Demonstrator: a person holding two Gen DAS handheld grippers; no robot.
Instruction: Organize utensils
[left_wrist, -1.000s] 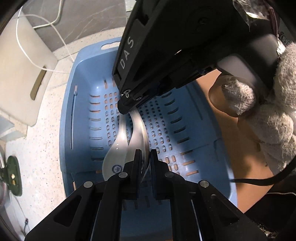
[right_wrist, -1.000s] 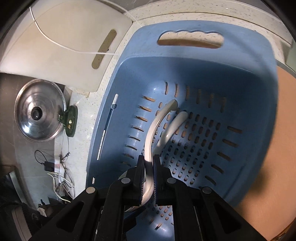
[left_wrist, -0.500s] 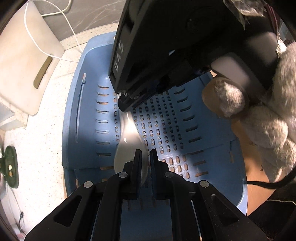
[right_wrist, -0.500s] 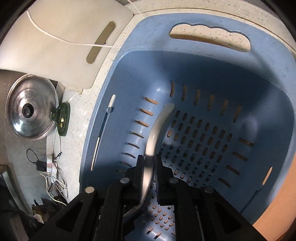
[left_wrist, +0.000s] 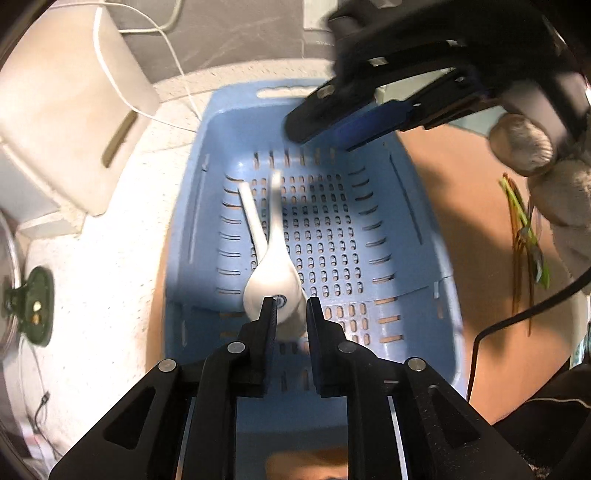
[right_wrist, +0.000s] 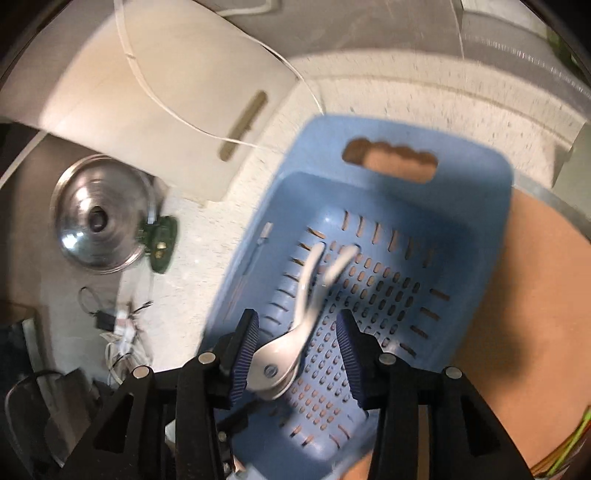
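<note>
— While the two white spoons (left_wrist: 271, 258) lie in the blue basket (left_wrist: 424, 258), are they gripped?
— No. The left gripper (left_wrist: 289, 310) has just been parting, bowls below its tips. The right gripper (right_wrist: 297, 334) has just been widening, spoons loose between its fingers.

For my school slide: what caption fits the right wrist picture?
Two white spoons lie in the blue basket between the right gripper's open jaws.

Left gripper (left_wrist: 288, 314) and right gripper (right_wrist: 297, 332), both angled downward, jaws just opening, nothing clamped.
</note>
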